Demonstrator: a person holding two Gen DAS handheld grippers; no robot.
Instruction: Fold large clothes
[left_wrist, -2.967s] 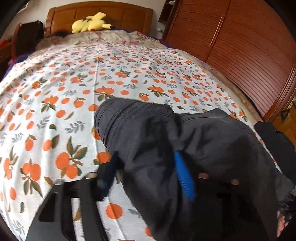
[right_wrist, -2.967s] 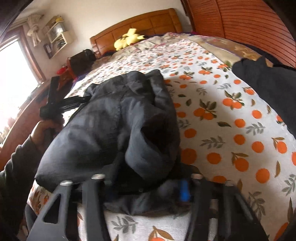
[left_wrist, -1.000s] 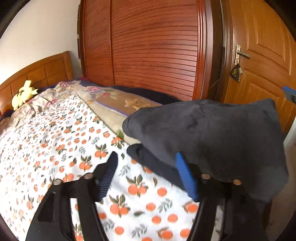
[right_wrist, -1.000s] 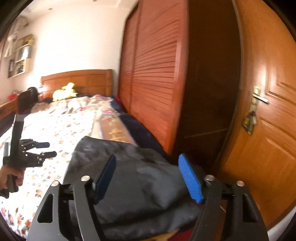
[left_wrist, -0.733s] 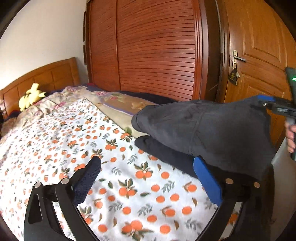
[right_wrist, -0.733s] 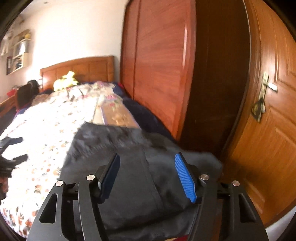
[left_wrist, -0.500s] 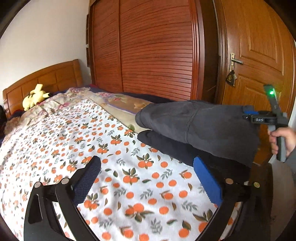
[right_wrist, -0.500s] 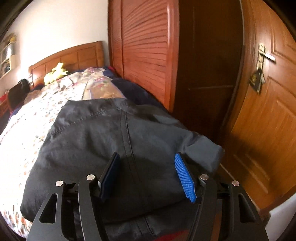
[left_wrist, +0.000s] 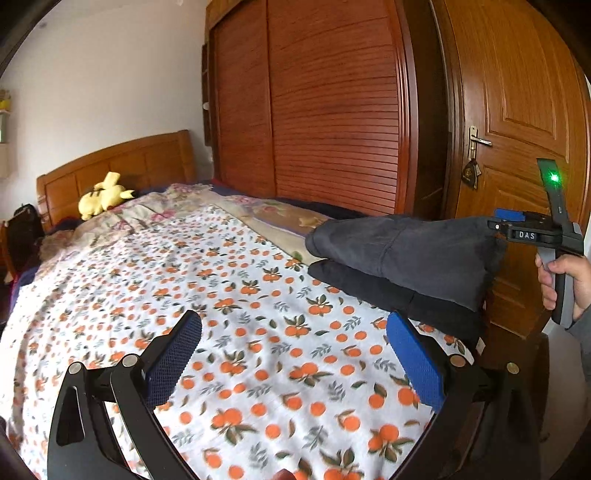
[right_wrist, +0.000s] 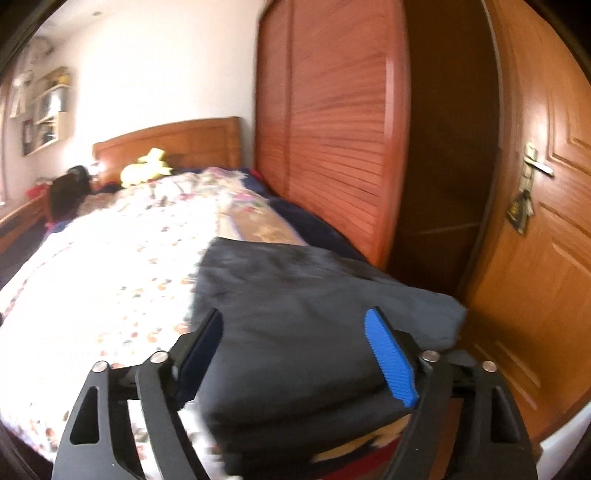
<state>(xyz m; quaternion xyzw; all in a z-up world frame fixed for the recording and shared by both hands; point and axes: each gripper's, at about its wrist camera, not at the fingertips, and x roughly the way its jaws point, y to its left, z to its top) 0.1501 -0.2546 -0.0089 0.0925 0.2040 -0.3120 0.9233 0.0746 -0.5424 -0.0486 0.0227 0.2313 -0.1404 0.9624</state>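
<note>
A folded dark grey garment (left_wrist: 413, 254) lies on top of a folded black garment (left_wrist: 388, 295) at the bed's right foot corner. It also shows in the right wrist view (right_wrist: 295, 317). My left gripper (left_wrist: 291, 354) is open and empty above the orange-print bedspread (left_wrist: 184, 280), well left of the stack. My right gripper (right_wrist: 295, 347) is open just above the grey garment's near edge, its blue pads either side of it; in the left wrist view it (left_wrist: 517, 229) sits at the garment's far corner.
A slatted wooden wardrobe (left_wrist: 332, 110) and a wooden door (left_wrist: 517, 110) stand close to the right of the bed. A wooden headboard (left_wrist: 118, 166) and a yellow plush toy (left_wrist: 101, 199) are at the far end.
Both grippers carried the grey garment to the bed's right corner and laid it on the black one. Both let go; the left gripper opened wide and drew back to the left.
</note>
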